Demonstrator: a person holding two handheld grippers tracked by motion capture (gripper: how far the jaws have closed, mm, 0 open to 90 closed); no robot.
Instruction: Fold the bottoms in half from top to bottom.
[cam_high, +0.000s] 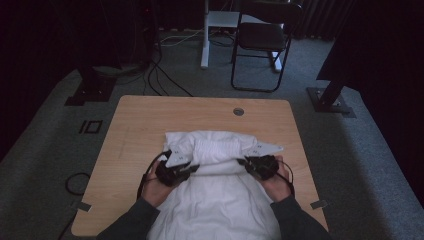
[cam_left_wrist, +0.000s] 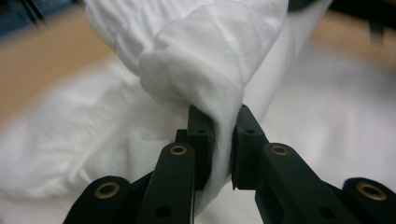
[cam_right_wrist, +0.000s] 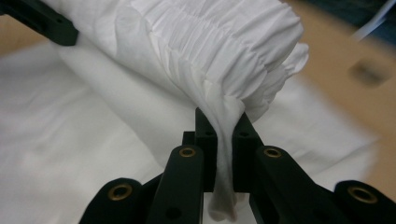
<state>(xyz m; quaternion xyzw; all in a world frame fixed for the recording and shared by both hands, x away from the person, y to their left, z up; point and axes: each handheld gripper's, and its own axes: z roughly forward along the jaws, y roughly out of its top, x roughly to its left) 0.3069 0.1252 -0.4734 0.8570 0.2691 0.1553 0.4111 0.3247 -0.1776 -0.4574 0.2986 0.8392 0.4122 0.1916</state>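
Observation:
A white cloth garment (cam_high: 215, 195) lies on the wooden table (cam_high: 135, 130), its far part with a gathered, ribbed band lifted and folded back toward the person. My left gripper (cam_high: 192, 169) pinches the cloth's left edge; in the left gripper view the white fabric (cam_left_wrist: 205, 60) is squeezed between its black jaws (cam_left_wrist: 223, 140). On the other side my right gripper (cam_high: 245, 162) holds the right edge, and the right gripper view has the ribbed fabric (cam_right_wrist: 219, 42) clamped between its jaws (cam_right_wrist: 225, 144). Both hands hold the fold a little above the cloth below.
The table has a round grommet hole (cam_high: 238, 111) near its far edge. Beyond it stand a black folding chair (cam_high: 262, 40) and a white desk leg (cam_high: 205, 35) on grey carpet. Cables (cam_high: 160, 75) run over the floor at the far left.

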